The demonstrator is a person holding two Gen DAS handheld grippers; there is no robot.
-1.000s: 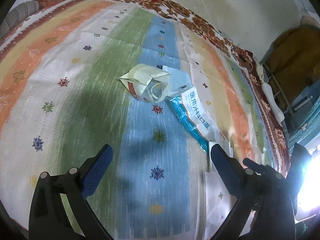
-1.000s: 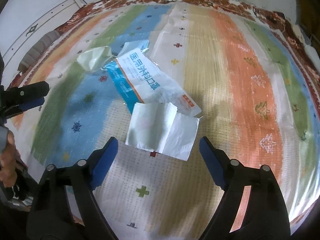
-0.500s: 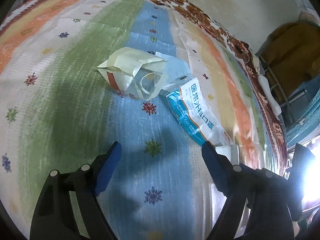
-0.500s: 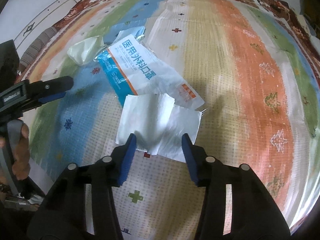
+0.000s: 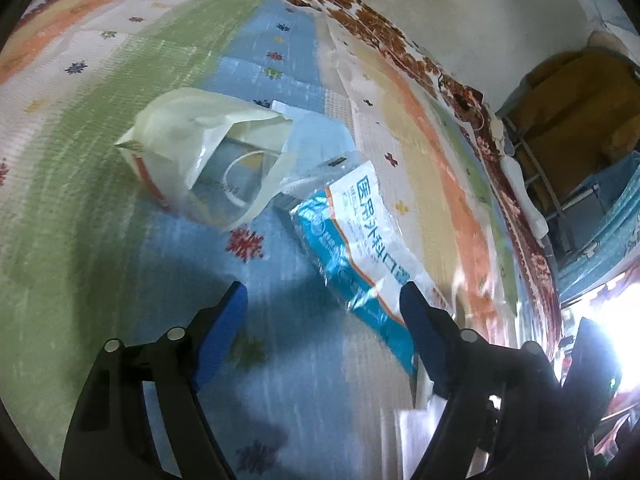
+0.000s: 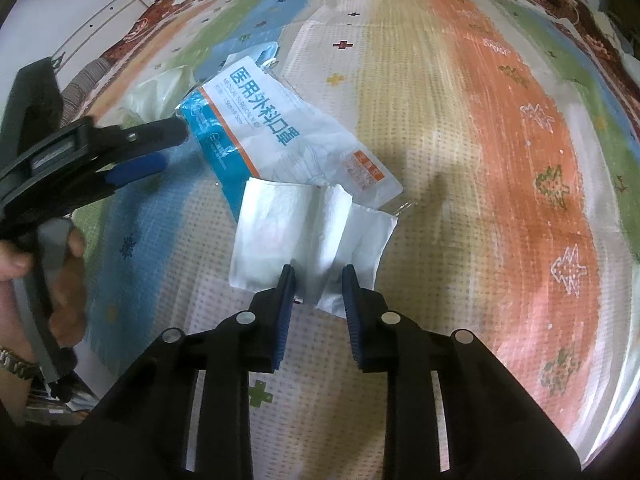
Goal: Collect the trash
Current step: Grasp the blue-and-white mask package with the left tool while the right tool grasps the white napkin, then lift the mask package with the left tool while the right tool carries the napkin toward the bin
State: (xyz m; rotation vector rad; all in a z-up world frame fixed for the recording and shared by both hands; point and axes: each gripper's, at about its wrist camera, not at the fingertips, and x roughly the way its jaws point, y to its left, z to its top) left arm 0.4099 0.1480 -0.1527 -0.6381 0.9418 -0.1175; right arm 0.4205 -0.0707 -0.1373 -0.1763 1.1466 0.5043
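A white folded tissue (image 6: 304, 236) lies on the striped cloth, overlapping a blue and white mask wrapper (image 6: 276, 136). My right gripper (image 6: 319, 280) has narrowed around the tissue's near edge, with a gap still between the jaws. A cream plastic bag (image 5: 200, 156) lies open behind the wrapper (image 5: 360, 240). My left gripper (image 5: 324, 300) is open just short of the wrapper's near end; it also shows in the right wrist view (image 6: 160, 148). A corner of the tissue (image 5: 416, 420) shows low in the left wrist view.
The striped cloth (image 6: 500, 140) covers a bed with a brown floral border (image 5: 400, 40). A wall stands behind it. A metal-framed rack with yellow cloth (image 5: 572, 112) stands at the right past the bed's edge.
My right gripper moved forward and narrowed its jaws around the tissue's near edge. My left gripper advanced toward the bag and wrapper and narrowed somewhat.
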